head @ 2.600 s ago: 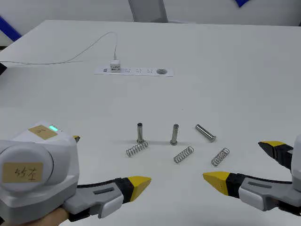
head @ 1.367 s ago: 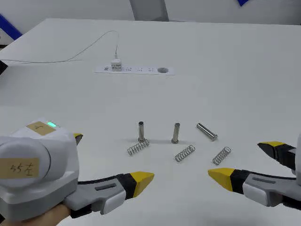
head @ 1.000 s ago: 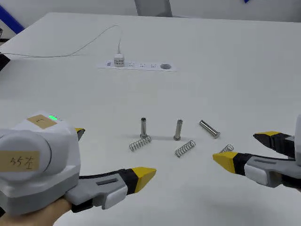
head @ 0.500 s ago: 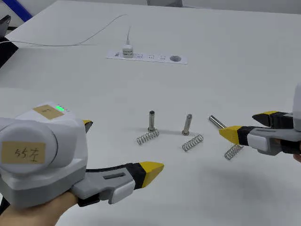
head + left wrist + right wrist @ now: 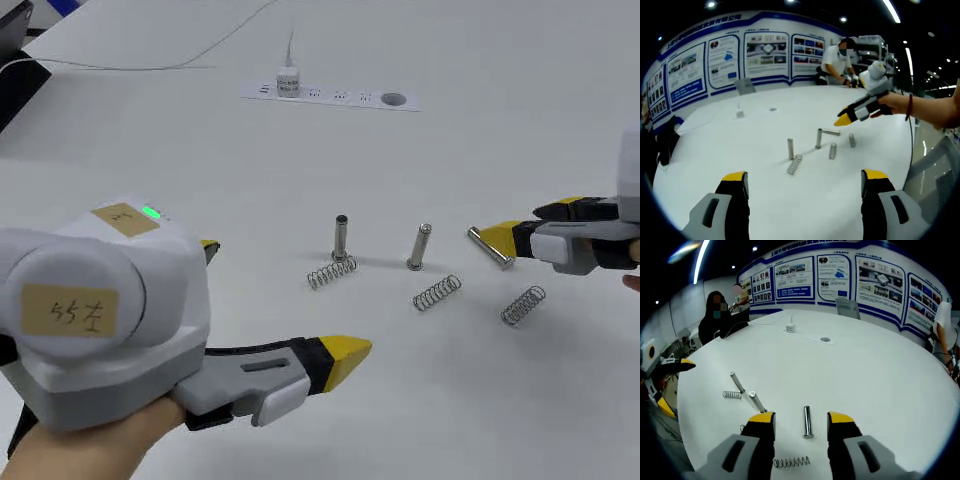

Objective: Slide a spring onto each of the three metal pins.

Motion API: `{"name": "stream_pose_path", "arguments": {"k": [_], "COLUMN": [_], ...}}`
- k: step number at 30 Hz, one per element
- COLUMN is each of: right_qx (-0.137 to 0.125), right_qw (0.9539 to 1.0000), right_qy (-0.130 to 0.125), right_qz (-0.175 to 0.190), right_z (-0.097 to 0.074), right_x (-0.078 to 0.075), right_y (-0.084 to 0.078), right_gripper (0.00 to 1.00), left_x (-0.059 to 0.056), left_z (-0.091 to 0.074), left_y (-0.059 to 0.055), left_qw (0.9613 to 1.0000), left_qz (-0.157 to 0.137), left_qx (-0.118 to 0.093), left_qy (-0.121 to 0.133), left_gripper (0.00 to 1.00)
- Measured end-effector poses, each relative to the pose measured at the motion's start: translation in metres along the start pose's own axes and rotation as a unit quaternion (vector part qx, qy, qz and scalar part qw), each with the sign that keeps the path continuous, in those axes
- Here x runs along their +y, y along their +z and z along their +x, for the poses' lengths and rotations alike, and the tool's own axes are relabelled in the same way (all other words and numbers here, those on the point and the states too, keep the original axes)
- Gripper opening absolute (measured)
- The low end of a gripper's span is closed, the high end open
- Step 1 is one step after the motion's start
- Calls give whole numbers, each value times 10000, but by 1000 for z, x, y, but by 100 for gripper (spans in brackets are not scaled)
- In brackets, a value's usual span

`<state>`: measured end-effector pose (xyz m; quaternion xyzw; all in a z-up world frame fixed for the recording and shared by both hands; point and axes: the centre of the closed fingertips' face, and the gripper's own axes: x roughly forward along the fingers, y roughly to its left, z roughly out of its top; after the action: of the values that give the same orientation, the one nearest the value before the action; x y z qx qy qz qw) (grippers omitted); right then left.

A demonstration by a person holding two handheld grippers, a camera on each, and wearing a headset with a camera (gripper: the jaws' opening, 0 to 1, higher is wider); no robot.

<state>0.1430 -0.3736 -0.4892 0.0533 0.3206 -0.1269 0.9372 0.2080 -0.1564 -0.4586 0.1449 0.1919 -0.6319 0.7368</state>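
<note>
While the left hand-held gripper (image 5: 283, 298) hovers nearest, jaws wide apart, three springs (image 5: 437, 292) lie loose on the desk (image 5: 150, 150). At their 12 o'clock stand two upright pins (image 5: 341, 237); a third pin (image 5: 490, 247) lies flat at 3 o'clock, just ahead of the parted jaws of the right hand-held gripper (image 5: 517, 224). Farthest: power strip (image 5: 330, 96).

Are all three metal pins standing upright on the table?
No, the rightmost pin lies flat on the table, while the left pin and middle pin stand upright.

Bright ceiling strips (image 5: 892, 10) give even light, soft shadows; fisheye edges bend.
</note>
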Motion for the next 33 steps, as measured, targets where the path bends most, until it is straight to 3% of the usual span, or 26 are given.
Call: {"name": "stream_pose_path", "arguments": {"k": [19,33], "right_qx": [308,549], "right_qw": [9994,9984], "right_qy": [136,137], "right_qz": [-30,-81], "right_z": [42,56], "right_x": [-7,-6], "right_y": [-13,-23], "right_gripper": [26,14], "left_x": [1,3], "left_z": [1,2], "left_y": [-5,-8], "left_qw": [9999,9998], "left_qz": [49,75], "left_qx": [113,155], "left_qy": [28,44], "left_gripper": [94,93]}}
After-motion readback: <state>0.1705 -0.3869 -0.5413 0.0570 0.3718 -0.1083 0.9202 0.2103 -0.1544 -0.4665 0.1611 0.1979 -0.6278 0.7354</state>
